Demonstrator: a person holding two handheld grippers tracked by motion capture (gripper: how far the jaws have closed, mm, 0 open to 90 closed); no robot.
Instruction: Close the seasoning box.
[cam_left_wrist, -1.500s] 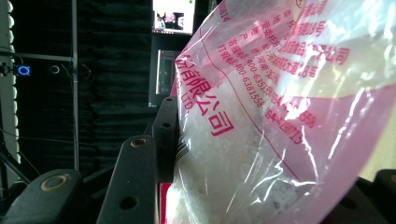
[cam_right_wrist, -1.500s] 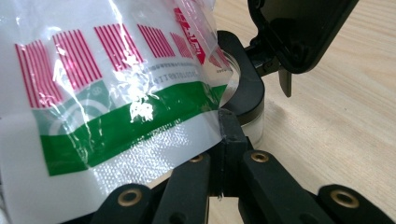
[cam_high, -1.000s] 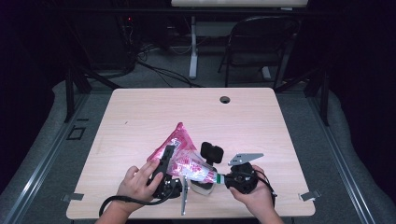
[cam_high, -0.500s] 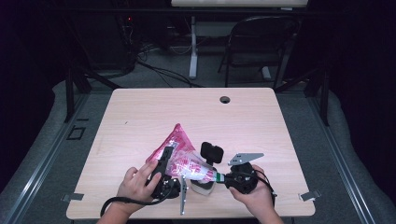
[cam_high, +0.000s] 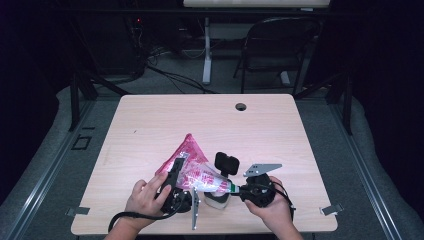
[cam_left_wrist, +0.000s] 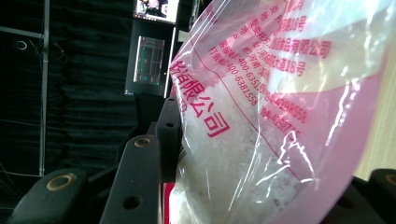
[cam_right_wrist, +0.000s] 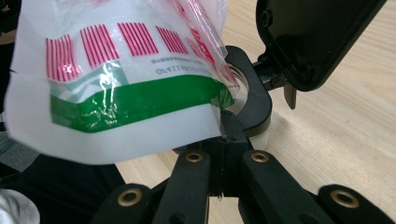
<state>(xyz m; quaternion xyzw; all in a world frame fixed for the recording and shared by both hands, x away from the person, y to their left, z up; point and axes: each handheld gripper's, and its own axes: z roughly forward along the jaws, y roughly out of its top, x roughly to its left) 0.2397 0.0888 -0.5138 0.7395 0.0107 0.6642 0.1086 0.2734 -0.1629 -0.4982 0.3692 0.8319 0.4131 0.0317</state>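
Grippers: 2 | left gripper (cam_high: 176, 176) jaws clamp bag body | right gripper (cam_high: 235, 189) jaws closed on bag corner | bag (cam_high: 192, 167): 1, pink and clear, white grains, lower centre, tilted over jar | jar (cam_high: 218, 200): 1, black lid (cam_high: 226, 164) open | table (cam_high: 150, 125) | chair (cam_high: 280, 45) top right

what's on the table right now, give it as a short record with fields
work in hand: pouring from a bag into a jar
bag: pink and clear plastic, white grains inside, tilted over the jar
jar: white, black rim, hinged black lid up
left gripper: jaws either side of the bag's body
right gripper: jaws shut, at the bag's white and green end
table: light wood, round hole near far edge
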